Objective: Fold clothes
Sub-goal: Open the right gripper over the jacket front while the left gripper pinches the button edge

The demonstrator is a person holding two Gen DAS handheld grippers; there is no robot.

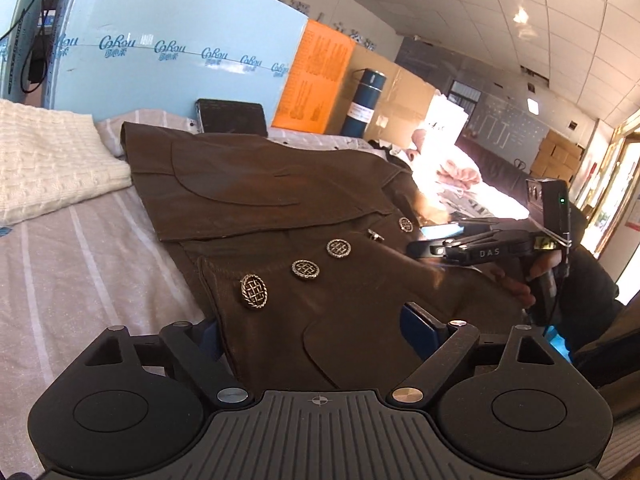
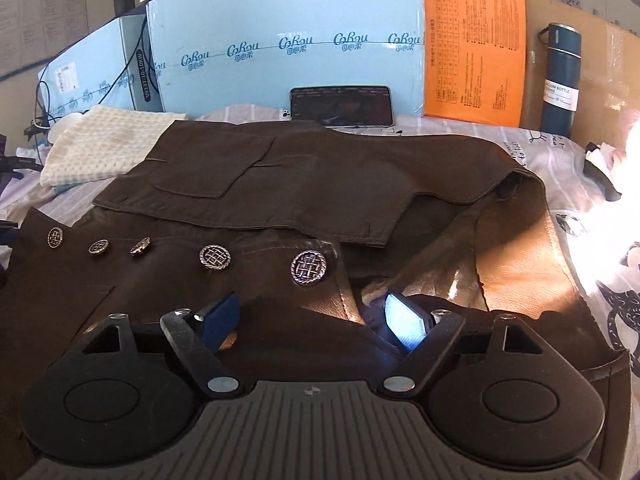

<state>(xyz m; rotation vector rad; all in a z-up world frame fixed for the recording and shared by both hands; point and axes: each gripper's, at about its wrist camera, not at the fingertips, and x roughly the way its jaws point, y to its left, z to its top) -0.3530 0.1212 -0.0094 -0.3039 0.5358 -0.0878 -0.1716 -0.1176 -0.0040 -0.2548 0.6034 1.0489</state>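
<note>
A: Knitwear, cream and folded [image 2: 108, 152], is seen at about ten o'clock in the right wrist view, laid on the striped sheet [image 1: 80, 264].

B: And the task's thing?

A: The brown jacket [image 2: 320, 196] is spread across the middle of the bed, one panel with a pocket folded over at twelve o'clock. A row of metal buttons [image 2: 215, 257] is set along its near edge, from nine o'clock toward the centre.

B: How are the fingers held?

A: The left gripper [image 1: 312, 332] is spread wide, its blue pads placed either side of the jacket's near edge; nothing is clamped. The right gripper [image 2: 316, 320] is likewise parted wide over the leather, just below the largest button. Whether the pads are touching the fabric cannot be told, since the near edge is partly hidden.

B: Behind the jacket?

A: A phone [image 2: 341, 106] is propped against the blue board [image 2: 280, 12] at twelve o'clock, an orange sheet [image 2: 474, 52] at one o'clock, and a dark blue bottle [image 2: 562, 76] at two o'clock.
</note>
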